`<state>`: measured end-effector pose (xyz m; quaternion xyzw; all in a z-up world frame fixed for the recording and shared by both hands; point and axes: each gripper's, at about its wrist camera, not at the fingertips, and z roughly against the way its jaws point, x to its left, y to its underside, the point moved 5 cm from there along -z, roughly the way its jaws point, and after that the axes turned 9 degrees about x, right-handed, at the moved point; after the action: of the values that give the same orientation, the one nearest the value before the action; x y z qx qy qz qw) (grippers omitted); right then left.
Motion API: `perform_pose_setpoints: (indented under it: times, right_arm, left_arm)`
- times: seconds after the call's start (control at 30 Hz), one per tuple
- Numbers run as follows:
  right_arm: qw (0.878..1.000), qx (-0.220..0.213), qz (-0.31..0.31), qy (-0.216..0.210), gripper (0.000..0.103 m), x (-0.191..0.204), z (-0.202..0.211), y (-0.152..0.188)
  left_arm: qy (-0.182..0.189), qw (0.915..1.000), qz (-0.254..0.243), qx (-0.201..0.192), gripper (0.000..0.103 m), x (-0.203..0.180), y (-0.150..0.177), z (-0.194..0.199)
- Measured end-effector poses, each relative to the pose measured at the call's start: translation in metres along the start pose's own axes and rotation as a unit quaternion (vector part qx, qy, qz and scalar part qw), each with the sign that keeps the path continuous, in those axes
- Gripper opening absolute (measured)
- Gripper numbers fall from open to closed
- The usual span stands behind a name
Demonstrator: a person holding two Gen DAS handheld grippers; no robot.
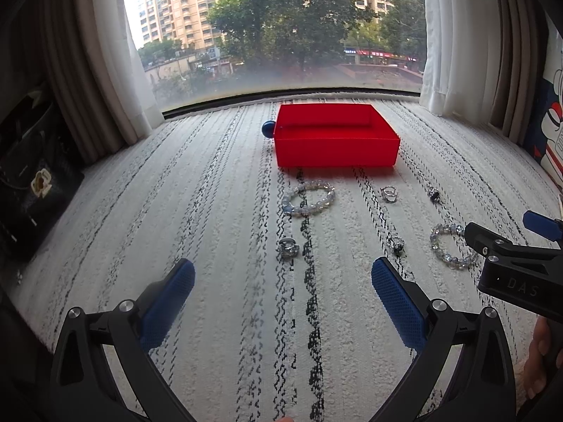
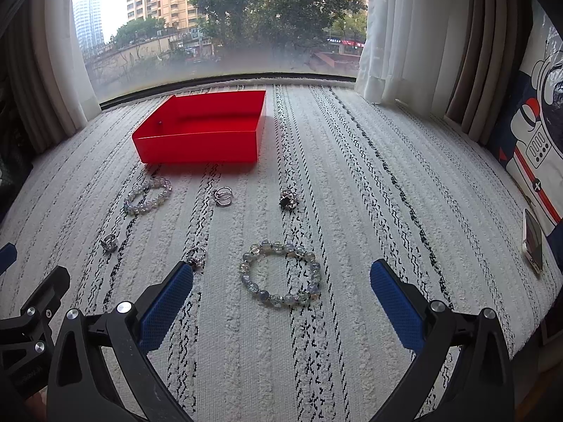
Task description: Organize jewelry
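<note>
One "DAS"-marked right gripper (image 1: 506, 235).

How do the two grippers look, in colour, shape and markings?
Both the left gripper and the right gripper have black angular arms with silver round bolts and blue textured finger pads. The right gripper's body shows faint letters "DAS". No cables are visible.

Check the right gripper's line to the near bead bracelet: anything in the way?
Nothing visible. The clear glass-bead bracelet lies flat on the white striped rug, directly ahead of the open right gripper. The nearest item, a small silver ring, sits left beside it.
</note>
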<state>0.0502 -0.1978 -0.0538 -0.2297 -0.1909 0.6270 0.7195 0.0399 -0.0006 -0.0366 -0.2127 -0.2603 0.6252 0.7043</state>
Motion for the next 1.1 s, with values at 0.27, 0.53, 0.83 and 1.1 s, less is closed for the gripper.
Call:
perform_pose_setpoints:
  times: [0.27, 0.53, 0.83, 1.1]
  right_arm:
    - [1.0, 0.0, 0.0, 0.0, 0.099, -0.0003, -0.0001, 0.0]
    - [1.0, 0.0, 0.0, 0.0, 0.099, 0.0002, -0.0004, -0.0004]
    - [1.0, -0.001, -0.002, 0.0, 0.099, 0.0002, 0.0005, 0.0007]
    - [1.0, 0.0, -0.003, 0.0, 0.099, 0.0003, -0.0008, -0.0004]
  left_arm:
    - [0.001, 1.0, -0.001, 0.001, 0.096, -0.0003, 0.0, 0.0004]
    - [0.0, 1.0, -0.002, -0.001, 0.096, -0.0008, -0.0005, 0.0007]
    - [0.001, 1.0, 0.0, -0.003, 0.096, 0.0001, -0.0004, 0.0023]
    - [0.002, 1.0, 0.0, -0.005, 0.096, 0.0004, -0.0001, 0.0027]
